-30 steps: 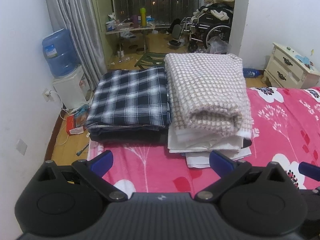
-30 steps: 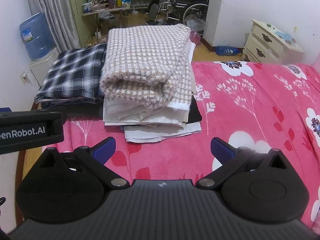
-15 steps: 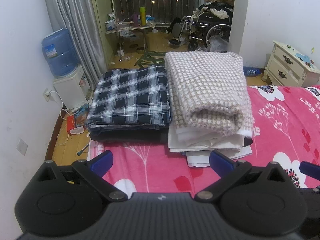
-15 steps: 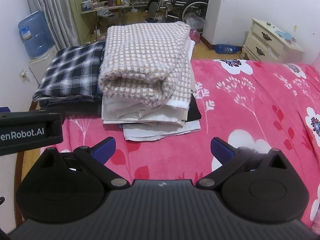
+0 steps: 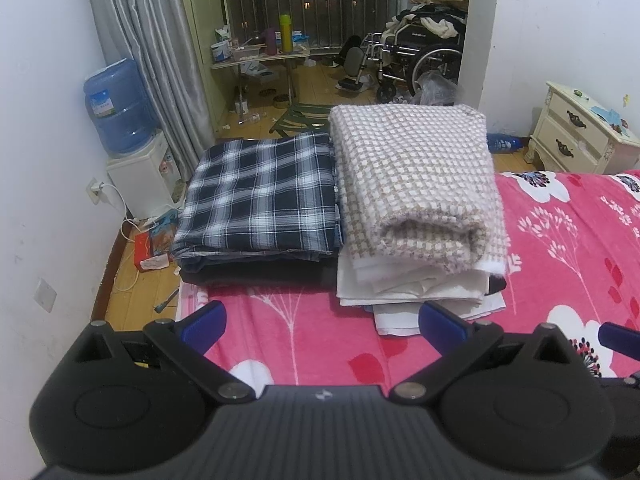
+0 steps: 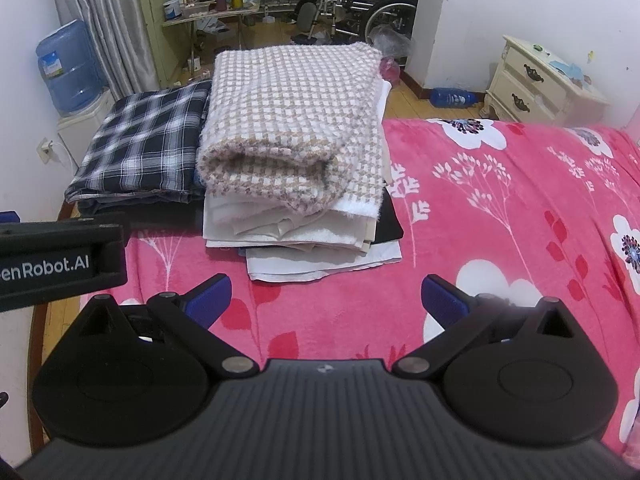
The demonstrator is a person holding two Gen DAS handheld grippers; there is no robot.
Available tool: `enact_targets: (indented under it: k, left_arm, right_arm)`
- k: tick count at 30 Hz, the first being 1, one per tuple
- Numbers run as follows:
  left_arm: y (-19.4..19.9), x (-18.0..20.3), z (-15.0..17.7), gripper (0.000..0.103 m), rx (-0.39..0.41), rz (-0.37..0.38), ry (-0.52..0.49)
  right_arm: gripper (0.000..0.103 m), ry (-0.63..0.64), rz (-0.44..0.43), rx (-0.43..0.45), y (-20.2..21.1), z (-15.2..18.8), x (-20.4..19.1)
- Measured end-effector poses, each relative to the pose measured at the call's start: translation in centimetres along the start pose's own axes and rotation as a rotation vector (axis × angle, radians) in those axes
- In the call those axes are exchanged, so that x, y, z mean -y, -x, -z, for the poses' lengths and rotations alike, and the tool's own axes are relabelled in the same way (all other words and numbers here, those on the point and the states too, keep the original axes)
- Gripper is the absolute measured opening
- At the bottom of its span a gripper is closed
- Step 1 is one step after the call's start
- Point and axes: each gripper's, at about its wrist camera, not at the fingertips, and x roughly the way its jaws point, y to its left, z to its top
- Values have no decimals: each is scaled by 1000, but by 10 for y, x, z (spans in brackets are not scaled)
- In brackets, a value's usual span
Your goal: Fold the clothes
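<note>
Two piles of folded clothes sit at the far end of a pink flowered bedspread (image 5: 304, 328) (image 6: 500, 208). A beige-and-white checked knit (image 5: 416, 176) (image 6: 292, 124) tops the right pile of white and cream pieces (image 5: 412, 288) (image 6: 304, 236). A dark blue plaid shirt (image 5: 260, 196) (image 6: 148, 144) tops the left pile. My left gripper (image 5: 322, 322) is open and holds nothing, a short way in front of both piles. My right gripper (image 6: 326, 298) is open too, with nothing in it, just before the white pile. The left gripper's black body (image 6: 60, 256) shows at the right wrist view's left edge.
Beyond the bed's left end stand a water dispenser with a blue bottle (image 5: 120, 120) (image 6: 68, 68), a grey curtain (image 5: 152, 48) and a cluttered table (image 5: 260, 56). A wheelchair (image 5: 424, 60) is at the back. A cream nightstand (image 5: 584, 132) (image 6: 536, 80) stands right, a blue bottle (image 6: 452, 98) on the floor.
Both views have shifted only slightly; the piles sit a little lower and nearer in the right wrist view. Both grippers stay open and nothing was taken hold of.
</note>
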Motion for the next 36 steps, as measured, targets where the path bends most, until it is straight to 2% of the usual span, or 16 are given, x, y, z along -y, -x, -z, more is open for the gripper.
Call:
enact_targets:
  k: [36]
  left_arm:
    - [-3,-4,0,103,-1,-15,9]
  right_arm:
    - [102,-2,6,-7,-4,0,-8]
